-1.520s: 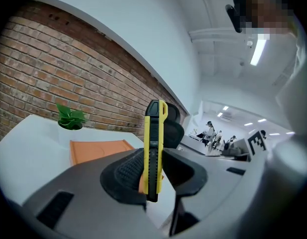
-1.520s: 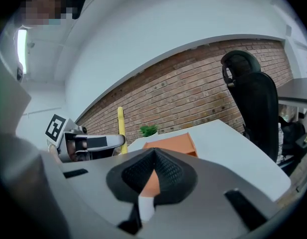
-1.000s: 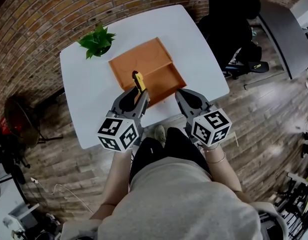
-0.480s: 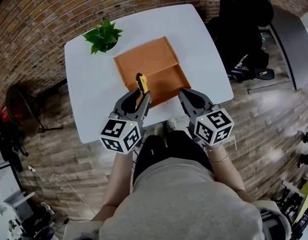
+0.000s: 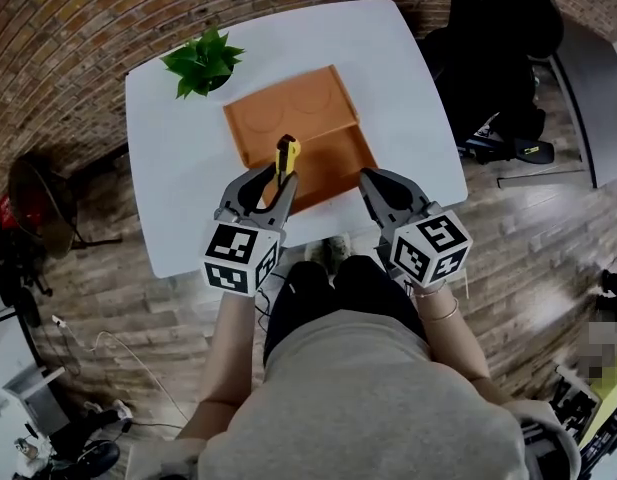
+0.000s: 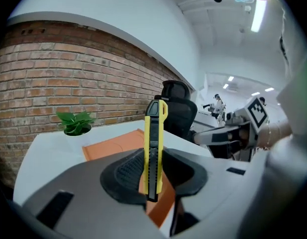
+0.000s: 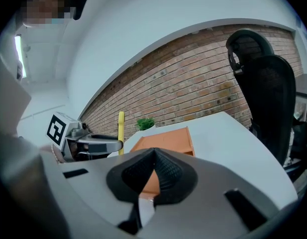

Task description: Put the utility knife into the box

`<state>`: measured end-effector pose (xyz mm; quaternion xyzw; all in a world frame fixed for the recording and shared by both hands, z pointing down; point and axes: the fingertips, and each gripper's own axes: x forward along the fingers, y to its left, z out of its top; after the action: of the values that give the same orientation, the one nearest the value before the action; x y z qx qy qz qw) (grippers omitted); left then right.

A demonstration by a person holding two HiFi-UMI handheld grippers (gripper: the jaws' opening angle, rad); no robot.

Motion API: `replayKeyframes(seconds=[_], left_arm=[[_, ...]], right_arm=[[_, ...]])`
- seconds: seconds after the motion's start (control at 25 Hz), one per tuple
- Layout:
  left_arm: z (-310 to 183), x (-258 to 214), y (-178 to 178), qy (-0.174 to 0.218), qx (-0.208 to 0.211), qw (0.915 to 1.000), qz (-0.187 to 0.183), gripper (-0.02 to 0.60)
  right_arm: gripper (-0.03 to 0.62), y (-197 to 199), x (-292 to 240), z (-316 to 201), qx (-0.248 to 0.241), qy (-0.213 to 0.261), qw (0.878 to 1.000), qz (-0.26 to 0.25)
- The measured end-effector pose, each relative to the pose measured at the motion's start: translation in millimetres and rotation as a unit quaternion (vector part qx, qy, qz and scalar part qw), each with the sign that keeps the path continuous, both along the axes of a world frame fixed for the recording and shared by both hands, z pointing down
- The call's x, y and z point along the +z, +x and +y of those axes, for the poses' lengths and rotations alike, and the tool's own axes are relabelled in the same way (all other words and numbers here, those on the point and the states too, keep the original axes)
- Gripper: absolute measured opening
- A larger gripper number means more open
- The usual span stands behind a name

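Two grippers hover at near edge of orange box (image 5: 293, 113) on white tabletop (image 5: 173, 198). Left gripper (image 6: 153, 178) clenched on yellow utility knife (image 6: 154, 133); knife upright between pads, upper end poking well past jaws. From head view, knife sits over box's near-left edge, not inside box. Right gripper (image 7: 152, 176) pressed together on nothing, by box's near-right corner. Potted plant (image 5: 201, 63) beyond box's far-left corner.

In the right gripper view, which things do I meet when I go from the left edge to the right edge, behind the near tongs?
left tongs → utility knife → box → office chair
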<state>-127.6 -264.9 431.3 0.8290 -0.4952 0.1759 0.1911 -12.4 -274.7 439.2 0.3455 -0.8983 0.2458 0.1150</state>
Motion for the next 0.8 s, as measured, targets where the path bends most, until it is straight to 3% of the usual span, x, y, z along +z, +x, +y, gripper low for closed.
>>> replayKeyframes(seconds=[0.24, 0.48, 0.6, 0.8], left_arm=[[-15.3, 12.0, 2.6, -0.003, 0.042, 0.9941, -0.1, 0.112], [-24.2, 31.9, 11.2, -0.015, 0.095, 0.9744, -0.203, 0.112], [-25.8, 43.2, 17.7, -0.029, 0.118, 0.9663, -0.227, 0.112], [-27.3, 60.4, 31.9, -0.051, 0.152, 0.9595, -0.232, 0.112]], right_arm=[[-0.002, 9.3, 7.0, -14.1, 0.007, -0.008, 1.0, -0.004], [-0.002, 21.5, 15.2, -29.2, 0.021, -0.016, 1.0, -0.011], [-0.002, 26.6, 19.5, -34.6, 0.025, -0.02, 0.999, -0.013], [-0.002, 35.5, 31.2, -37.2, 0.035, -0.035, 0.999, -0.013]])
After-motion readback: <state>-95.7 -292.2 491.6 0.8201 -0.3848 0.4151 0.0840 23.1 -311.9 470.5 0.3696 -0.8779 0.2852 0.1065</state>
